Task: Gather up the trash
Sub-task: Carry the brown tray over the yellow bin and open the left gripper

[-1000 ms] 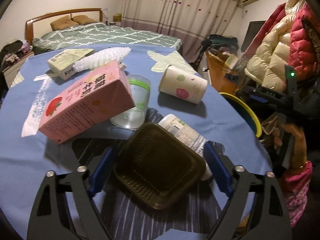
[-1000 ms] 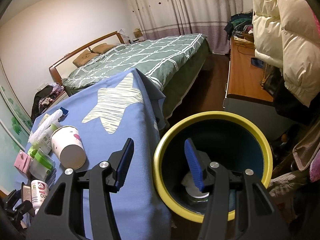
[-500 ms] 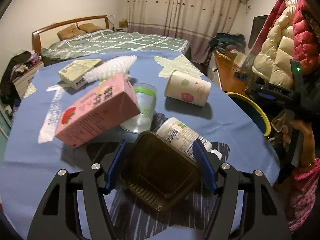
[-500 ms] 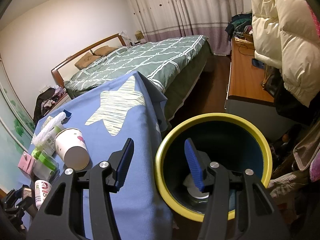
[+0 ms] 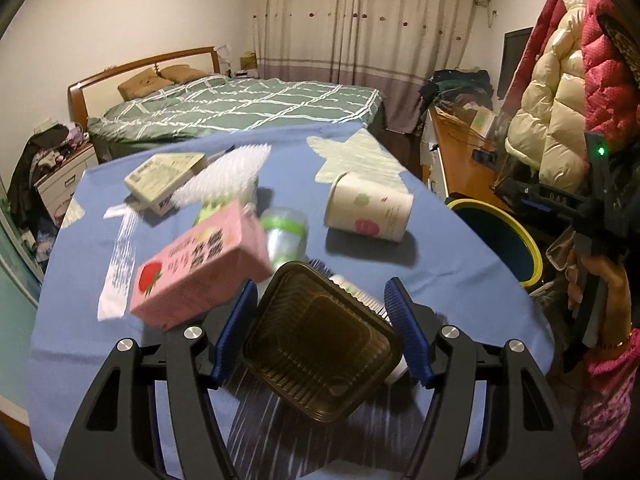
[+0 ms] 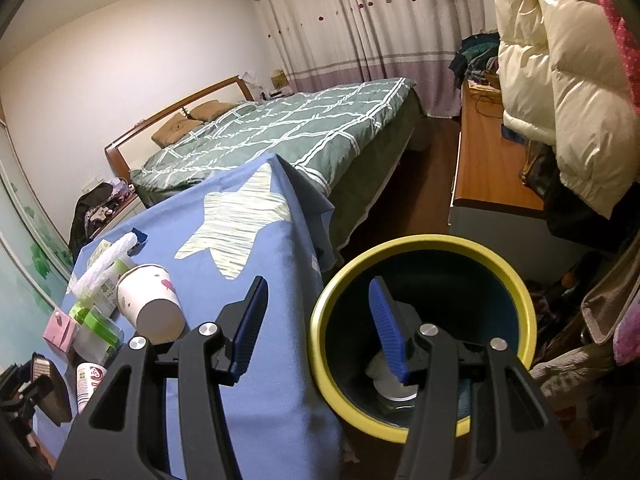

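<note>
Now the left claw (image 5: 320, 322) squeezes the dark square plastic tray (image 5: 320, 348) (trash for the yellow-rimmed round bin (image 6: 420, 328)); the right claw (image 6: 320, 320) waits apart.

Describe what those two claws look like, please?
Both look alike. The left claw and right claw have black angular frames with silver bolts and ribbed blue pads. A small green light glows on the right one's body.

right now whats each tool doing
left tool: shut on the brown plastic tray, lifted.
right tool: open, holding nothing, above the yellow-rimmed bin.
</note>
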A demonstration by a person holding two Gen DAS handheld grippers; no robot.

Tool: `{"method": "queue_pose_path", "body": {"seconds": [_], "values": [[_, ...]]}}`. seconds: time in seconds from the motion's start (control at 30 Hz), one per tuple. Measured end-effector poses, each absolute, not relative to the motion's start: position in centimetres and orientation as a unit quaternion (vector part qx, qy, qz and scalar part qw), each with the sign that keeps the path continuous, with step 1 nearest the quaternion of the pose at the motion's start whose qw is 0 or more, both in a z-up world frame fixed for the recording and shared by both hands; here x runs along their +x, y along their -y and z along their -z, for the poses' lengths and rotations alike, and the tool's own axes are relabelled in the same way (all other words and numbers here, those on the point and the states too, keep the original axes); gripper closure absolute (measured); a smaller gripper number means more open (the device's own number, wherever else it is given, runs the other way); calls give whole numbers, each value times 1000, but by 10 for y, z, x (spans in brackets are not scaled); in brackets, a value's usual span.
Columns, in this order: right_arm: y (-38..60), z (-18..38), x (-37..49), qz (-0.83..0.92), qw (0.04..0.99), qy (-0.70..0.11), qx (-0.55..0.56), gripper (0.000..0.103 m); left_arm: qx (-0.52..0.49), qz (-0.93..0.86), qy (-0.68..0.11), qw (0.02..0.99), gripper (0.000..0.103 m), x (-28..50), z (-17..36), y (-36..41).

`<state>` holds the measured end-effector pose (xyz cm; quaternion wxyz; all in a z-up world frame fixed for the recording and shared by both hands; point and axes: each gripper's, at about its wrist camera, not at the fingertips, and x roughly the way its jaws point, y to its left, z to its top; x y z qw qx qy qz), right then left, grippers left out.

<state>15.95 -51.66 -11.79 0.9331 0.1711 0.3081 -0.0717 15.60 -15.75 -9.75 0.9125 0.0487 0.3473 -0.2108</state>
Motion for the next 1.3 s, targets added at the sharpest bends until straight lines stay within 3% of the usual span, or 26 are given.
{"method": "queue_pose_path", "body": {"seconds": [0.47, 1.3], "values": [[562, 122, 136, 110, 932, -292, 186, 52, 96, 256, -324, 905, 37, 194, 73, 264], [635, 141, 77, 196, 918, -279, 203, 52, 148, 358, -342, 856, 35, 232, 111, 501]]}}
